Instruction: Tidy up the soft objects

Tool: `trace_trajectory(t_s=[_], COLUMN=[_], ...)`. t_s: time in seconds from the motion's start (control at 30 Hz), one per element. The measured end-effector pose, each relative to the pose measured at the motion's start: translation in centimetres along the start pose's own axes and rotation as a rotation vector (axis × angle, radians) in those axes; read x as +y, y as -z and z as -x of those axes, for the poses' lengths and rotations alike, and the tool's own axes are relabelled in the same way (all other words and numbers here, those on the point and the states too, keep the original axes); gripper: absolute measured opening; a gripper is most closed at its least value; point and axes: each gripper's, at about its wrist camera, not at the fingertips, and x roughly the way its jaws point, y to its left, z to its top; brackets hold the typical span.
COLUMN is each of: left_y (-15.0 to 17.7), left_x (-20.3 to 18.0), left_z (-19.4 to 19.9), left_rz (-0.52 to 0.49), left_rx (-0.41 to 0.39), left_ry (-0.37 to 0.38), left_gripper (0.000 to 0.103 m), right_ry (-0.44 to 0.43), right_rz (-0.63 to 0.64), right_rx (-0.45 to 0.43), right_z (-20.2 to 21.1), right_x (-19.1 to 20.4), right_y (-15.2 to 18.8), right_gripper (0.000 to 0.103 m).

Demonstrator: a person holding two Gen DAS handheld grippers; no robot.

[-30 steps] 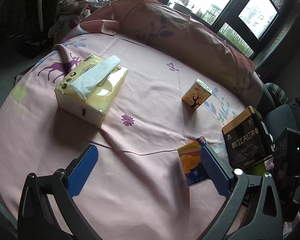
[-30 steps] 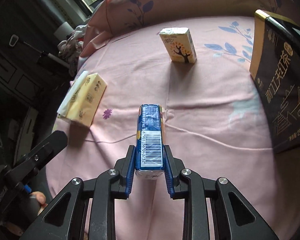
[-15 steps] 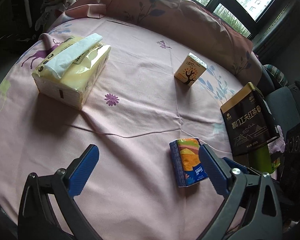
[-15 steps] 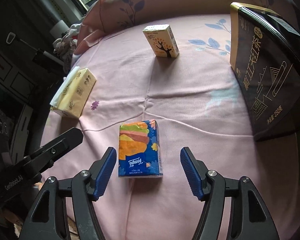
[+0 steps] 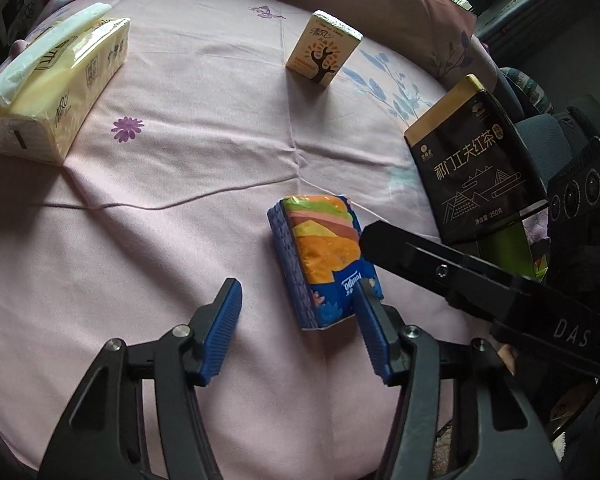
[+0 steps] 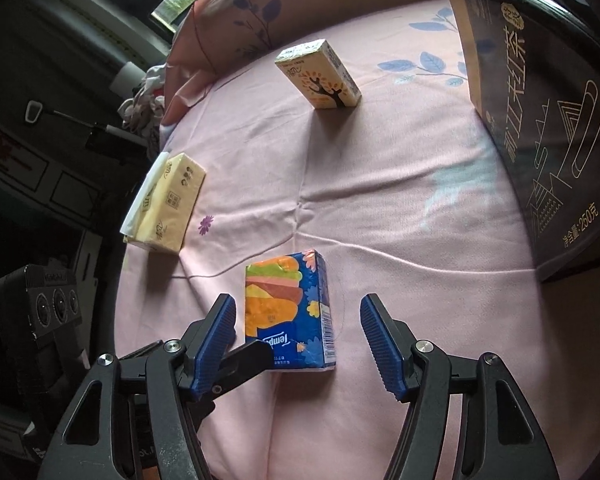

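Note:
A colourful pocket-tissue pack [image 5: 324,256] lies flat on the pink tablecloth [image 5: 172,200]. My left gripper [image 5: 298,320] hangs over its near end, jaws closing. The right pad [image 5: 370,332] is at the pack's corner, and the left pad [image 5: 224,320] stands clear of it. In the right wrist view the same pack [image 6: 288,308] lies between the wide jaws of my right gripper [image 6: 300,332], touched by neither pad. One black finger of the left gripper [image 6: 244,360] reaches in at the pack's near left corner.
A yellow tissue box [image 5: 56,80] sits at the far left and a small tree-print tissue pack [image 5: 322,54] at the back. A black tea box [image 5: 472,160] stands at the right edge, with something green [image 5: 508,252] behind it. A pink cushion [image 6: 236,12] borders the far side.
My right gripper let go of the pack, which went from standing on edge to lying flat. My left gripper came down and closer to the pack, and its jaws have narrowed.

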Motion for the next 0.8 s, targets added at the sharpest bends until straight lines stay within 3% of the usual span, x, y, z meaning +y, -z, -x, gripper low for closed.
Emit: trace_trajectory(t_s=[0.1,0.33,0.6,0.8], left_y=[0.0,0.4,0.6,0.5], left_x=[-0.6,-1.8,-5.1,-10.7], left_z=[-1.1,-1.1,2.7,4.8], left_rz=[-0.012,-0.047,-0.130,-0.225], left_rx=[0.022,-0.016,-0.154,-0.244], left_ry=[0.036,0.048,0.111,0.149], left_gripper=[0.053,0.047,0.046,0.046], right_ry=[-0.011,-0.038,-0.032,-0.015], right_rz=[-0.015,-0.024,0.042,0.064], right_rx=[0.027,0.048,-0.088,-0.231], right_z=[-1.1,-2.0,4.0,10.3], right_x=[-0.4,-0.5,0.8,-0.1], right_y=[0.0,0.2,0.1,0.2], right_gripper=[0.060,0.048,0.048,0.048])
